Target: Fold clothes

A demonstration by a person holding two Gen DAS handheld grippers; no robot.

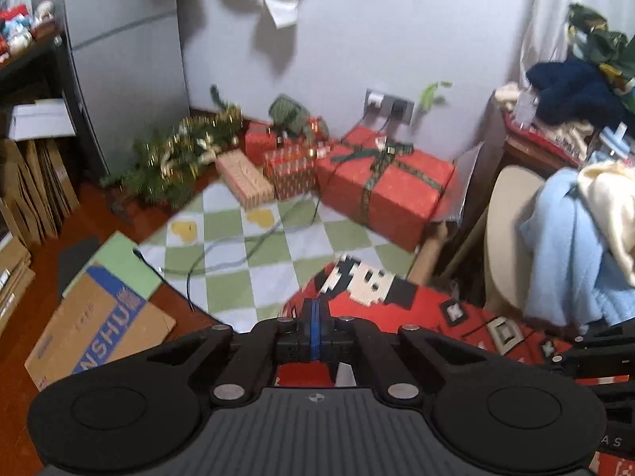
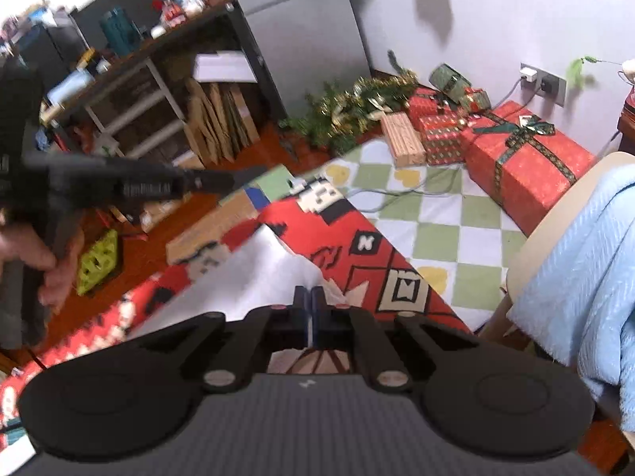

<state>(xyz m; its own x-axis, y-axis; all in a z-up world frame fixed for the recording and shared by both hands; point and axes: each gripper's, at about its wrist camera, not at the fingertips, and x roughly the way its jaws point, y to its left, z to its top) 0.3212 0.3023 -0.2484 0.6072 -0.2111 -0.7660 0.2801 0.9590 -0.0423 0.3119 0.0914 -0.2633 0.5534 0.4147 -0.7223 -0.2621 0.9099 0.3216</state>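
Observation:
A red knitted Christmas sweater (image 1: 401, 289) with white and black pixel patterns is held up above the floor. My left gripper (image 1: 315, 309) is shut on its edge. The sweater also shows in the right wrist view (image 2: 357, 246), with its white inner side (image 2: 254, 277) turned up. My right gripper (image 2: 309, 297) is shut on the sweater where the white inner side meets the red. The left gripper and the hand holding it (image 2: 131, 186) show at the left of the right wrist view.
A green-and-white checked mat (image 1: 254, 261) lies on the floor. Red wrapped gift boxes (image 1: 389, 186) and a tinsel garland (image 1: 186, 158) lie by the wall. A chair with a light blue blanket (image 1: 571, 246) stands at right. Flat cardboard (image 1: 99, 329) lies at left.

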